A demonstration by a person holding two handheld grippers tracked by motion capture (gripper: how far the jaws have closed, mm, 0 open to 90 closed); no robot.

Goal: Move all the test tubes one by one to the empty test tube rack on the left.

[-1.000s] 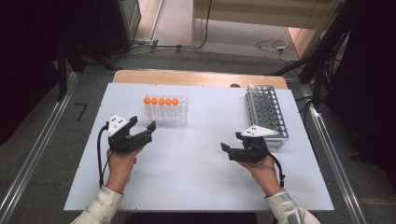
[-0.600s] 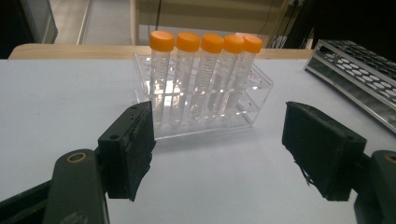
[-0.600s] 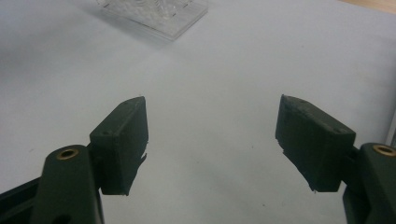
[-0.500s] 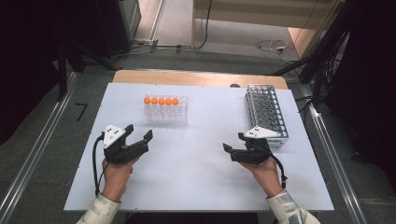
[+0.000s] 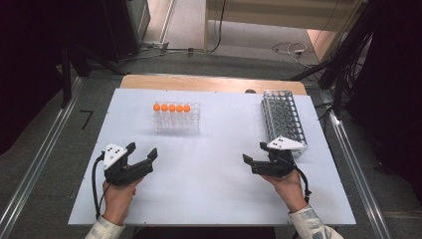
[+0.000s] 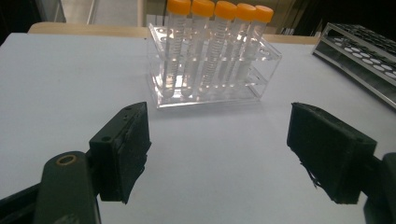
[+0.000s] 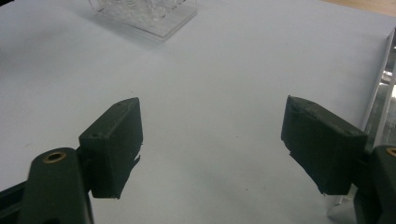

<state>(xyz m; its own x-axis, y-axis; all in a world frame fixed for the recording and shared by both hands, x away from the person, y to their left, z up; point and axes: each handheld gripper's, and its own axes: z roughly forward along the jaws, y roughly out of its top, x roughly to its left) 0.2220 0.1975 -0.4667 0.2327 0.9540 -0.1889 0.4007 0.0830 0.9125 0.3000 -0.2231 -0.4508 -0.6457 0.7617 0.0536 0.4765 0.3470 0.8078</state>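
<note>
From the high view we saw the white counter (image 5: 214, 199) with a clear rack (image 5: 177, 118) standing toward its far side, left of the middle, and five orange-capped tubes (image 5: 171, 108) upright in a row along the rack's far edge. A metal grid rack (image 5: 281, 117) lay at the far right of the counter. Our left gripper (image 5: 143, 153) sat near the front left, well apart from the clear rack and aimed toward it; its fingers had just been opening and stood spread with nothing between them. Our right gripper (image 5: 255, 155) hovered near the front right, just beside the near end of the metal grid rack, its fingers having also just been opening, wide apart and empty.

In the left gripper view we looked between the two black fingers (image 6: 122, 149) straight at the clear rack (image 6: 212, 91), which stood ahead on the counter (image 6: 56, 93). The tubes (image 6: 219, 42) were upright in it, side by side, caps up. A corner of the metal grid rack (image 6: 362, 51) showed at the upper right.

In the right gripper view the fingers (image 7: 112, 144) were wide, with bare counter (image 7: 210, 93) between them. The base of the clear rack (image 7: 149, 16) showed at the top left, and an edge of the metal grid rack (image 7: 383, 88) ran along the right.
</note>
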